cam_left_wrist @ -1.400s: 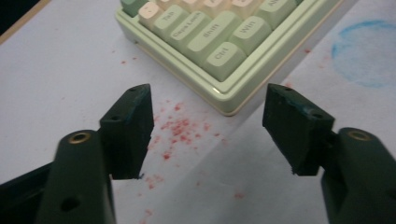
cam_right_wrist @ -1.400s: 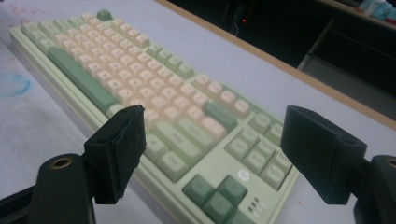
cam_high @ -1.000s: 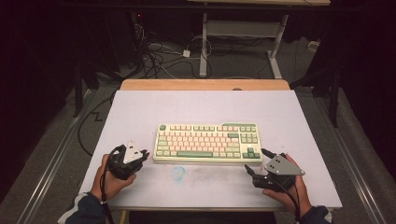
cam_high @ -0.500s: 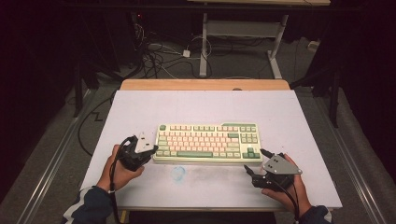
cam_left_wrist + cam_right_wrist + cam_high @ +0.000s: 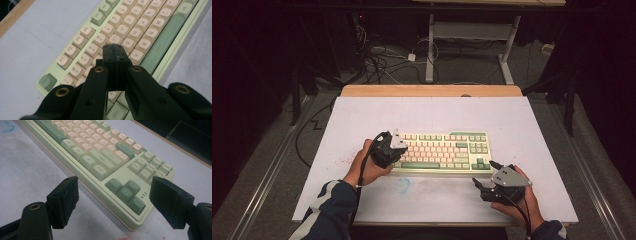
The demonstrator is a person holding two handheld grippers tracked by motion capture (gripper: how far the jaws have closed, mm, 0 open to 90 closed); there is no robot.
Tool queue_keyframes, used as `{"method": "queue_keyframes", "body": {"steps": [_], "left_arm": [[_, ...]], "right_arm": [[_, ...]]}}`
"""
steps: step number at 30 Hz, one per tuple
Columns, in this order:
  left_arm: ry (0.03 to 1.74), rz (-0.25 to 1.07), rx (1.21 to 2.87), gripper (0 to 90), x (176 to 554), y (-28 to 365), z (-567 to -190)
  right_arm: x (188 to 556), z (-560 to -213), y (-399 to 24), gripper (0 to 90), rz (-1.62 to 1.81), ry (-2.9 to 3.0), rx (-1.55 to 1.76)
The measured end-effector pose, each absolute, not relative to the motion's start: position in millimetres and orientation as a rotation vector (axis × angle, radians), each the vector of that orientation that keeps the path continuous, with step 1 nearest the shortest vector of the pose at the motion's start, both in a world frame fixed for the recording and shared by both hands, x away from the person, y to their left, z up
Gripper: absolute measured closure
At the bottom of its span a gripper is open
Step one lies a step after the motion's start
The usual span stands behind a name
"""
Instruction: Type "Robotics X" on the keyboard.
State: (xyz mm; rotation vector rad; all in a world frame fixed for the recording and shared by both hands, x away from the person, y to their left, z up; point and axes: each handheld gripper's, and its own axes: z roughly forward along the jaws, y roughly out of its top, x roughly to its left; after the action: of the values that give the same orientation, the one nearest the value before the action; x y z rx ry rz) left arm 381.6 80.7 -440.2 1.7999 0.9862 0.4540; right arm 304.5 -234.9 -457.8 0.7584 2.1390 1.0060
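The left gripper [image 5: 396,144], jaws pressed together on nothing, has moved from the table's [image 5: 362,115] near-left area over the keyboard's [image 5: 447,150] left keys, seemingly to press one, while the right gripper [image 5: 482,175] waits spread wide near its right end.

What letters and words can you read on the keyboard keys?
"T", "Y", "G", "H", "B", "N", "V", "J": cream letter keys of the keyboard beyond the shut left gripper.
"Ctrl": green key in the right gripper view.
The function keys, the number row and the small keys above the arrow keys are too blurred to read.
The table carries no writing.
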Motion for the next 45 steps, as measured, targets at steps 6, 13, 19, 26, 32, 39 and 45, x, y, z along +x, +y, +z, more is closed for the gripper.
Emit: {"method": "queue_keyframes", "body": {"steps": [6, 13, 19, 26, 32, 39, 45], "left_arm": [[0.986, 0.433, 1.823, 87.4, 392, 65, -445], [0.996, 0.418, 1.850, 87.3, 404, 52, -452], [0.998, 0.427, 1.879, 87.3, 410, 44, -458], [1.007, 0.444, 1.902, 87.2, 414, 40, -464], [0.982, 0.450, 1.855, 84.2, 410, 45, -455], [0.944, 0.472, 1.788, 61.5, 402, 53, -445], [0.899, 0.530, 1.725, 36.6, 393, 63, -436]], "right_arm": [[305, -458, -235, 24.9, 1.000, 2.142, 0.755], [305, -460, -234, 25.0, 0.991, 2.157, 0.754], [305, -461, -234, 25.2, 0.990, 2.164, 0.752], [305, -462, -233, 25.3, 0.979, 2.175, 0.746], [304, -460, -234, 25.3, 0.989, 2.167, 0.750], [305, -460, -236, 25.3, 0.986, 2.160, 0.758], [305, -459, -237, 25.6, 0.990, 2.154, 0.766]]}}
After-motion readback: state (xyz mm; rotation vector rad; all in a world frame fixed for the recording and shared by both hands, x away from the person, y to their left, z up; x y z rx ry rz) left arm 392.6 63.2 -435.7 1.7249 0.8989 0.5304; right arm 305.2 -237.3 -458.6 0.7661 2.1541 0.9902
